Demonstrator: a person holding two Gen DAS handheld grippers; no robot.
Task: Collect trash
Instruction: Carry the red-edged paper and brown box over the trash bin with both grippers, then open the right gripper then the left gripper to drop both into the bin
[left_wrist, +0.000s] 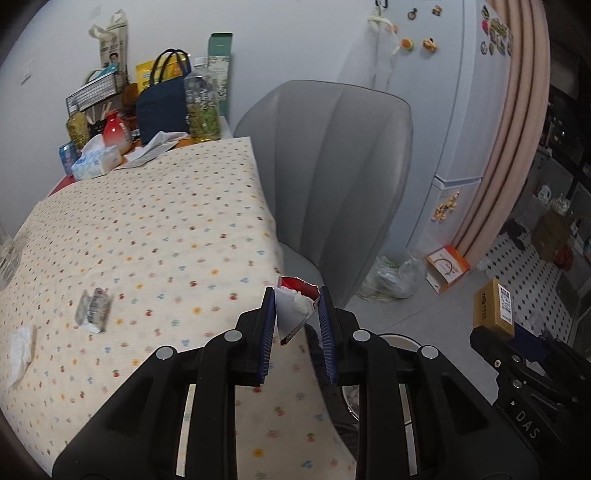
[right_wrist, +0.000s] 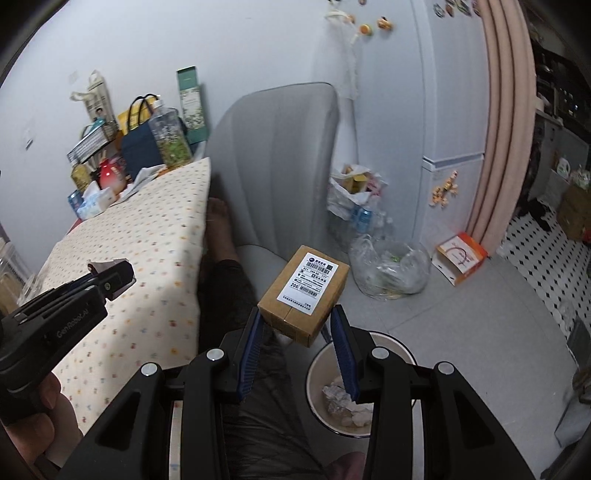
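A torn red-and-white paper packet (left_wrist: 295, 301) is pinched between the blue-padded fingers of the left gripper (left_wrist: 297, 314), whose jaws are closed down to the packet's width; its lower end is cut off behind the left finger. The packet is held just past the near corner of the table covered by a cream cloth with small coloured dots (left_wrist: 155, 236).

A brown cardboard parcel with a white printed shipping label (right_wrist: 304, 293) is clamped by the right gripper (right_wrist: 297, 325), the jaws being spread as wide as the parcel; the label's text is too small to be read. The parcel is held beside the table's long edge, above and just behind the round white bin (right_wrist: 317, 373), whose rim is largely hidden by the gripper's right finger. Crumpled white and silvery scraps (right_wrist: 343, 406) are seen inside the bin, though what they are cannot be made out.

On the cloth, towards the table's left side, a crumpled clear wrapper (left_wrist: 94, 310) is blurred, and a crumpled white tissue (left_wrist: 20, 350) lies nearer the table's left edge. A grey upholstered chair (left_wrist: 332, 166) stands at the table's far right side.
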